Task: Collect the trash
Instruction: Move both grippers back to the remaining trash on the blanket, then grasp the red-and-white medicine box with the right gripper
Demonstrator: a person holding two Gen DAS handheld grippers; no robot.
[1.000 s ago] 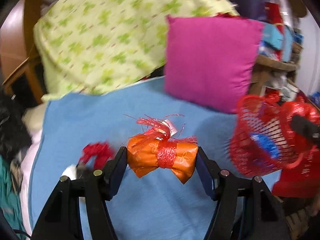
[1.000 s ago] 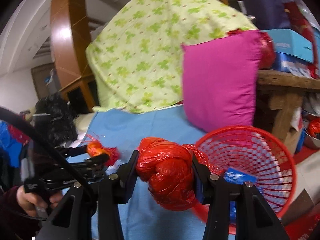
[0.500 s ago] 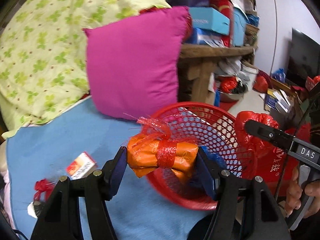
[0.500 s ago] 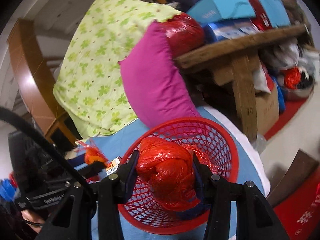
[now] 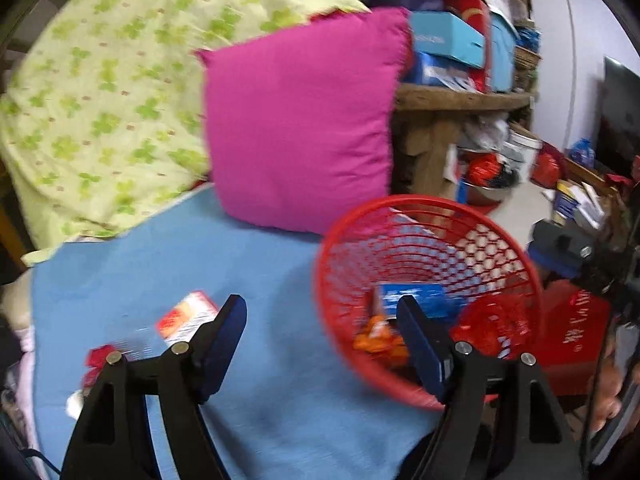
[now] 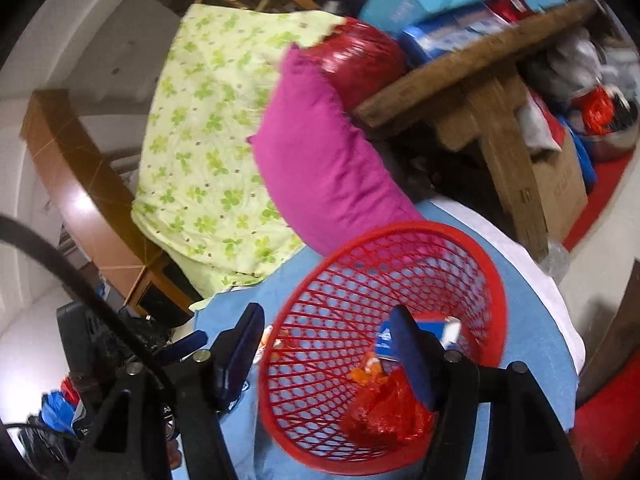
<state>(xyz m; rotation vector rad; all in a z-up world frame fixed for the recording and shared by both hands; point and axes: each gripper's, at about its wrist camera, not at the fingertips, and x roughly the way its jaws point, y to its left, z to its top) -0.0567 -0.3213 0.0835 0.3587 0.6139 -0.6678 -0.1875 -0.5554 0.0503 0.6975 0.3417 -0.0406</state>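
Observation:
A red mesh basket (image 5: 400, 248) stands on the blue bed cover (image 5: 260, 264). In it lie an orange wrapped bundle (image 5: 376, 340), a crumpled red plastic bag (image 5: 492, 328) and a blue box (image 5: 412, 296). My left gripper (image 5: 320, 332) hangs at the basket's near rim, its jaws opening with nothing between them. In the right wrist view the same basket (image 6: 400, 232) holds the red bag (image 6: 384, 408) and orange bundle (image 6: 368, 368). My right gripper (image 6: 328, 344) straddles the rim, jaws opening and holding nothing, one finger inside the basket.
A red-and-white small box (image 5: 188, 316) and a red scrap (image 5: 100, 356) lie on the cover to the left. Behind the basket lean a magenta pillow (image 5: 300, 120) and a green-patterned quilt (image 5: 100, 80). A wooden table (image 5: 460, 100) piled with boxes stands at the right.
Both grippers swung over to the basket and let go. The orange bundle and the red bag dropped from the jaws into the basket, and both pairs of jaws stand wider.

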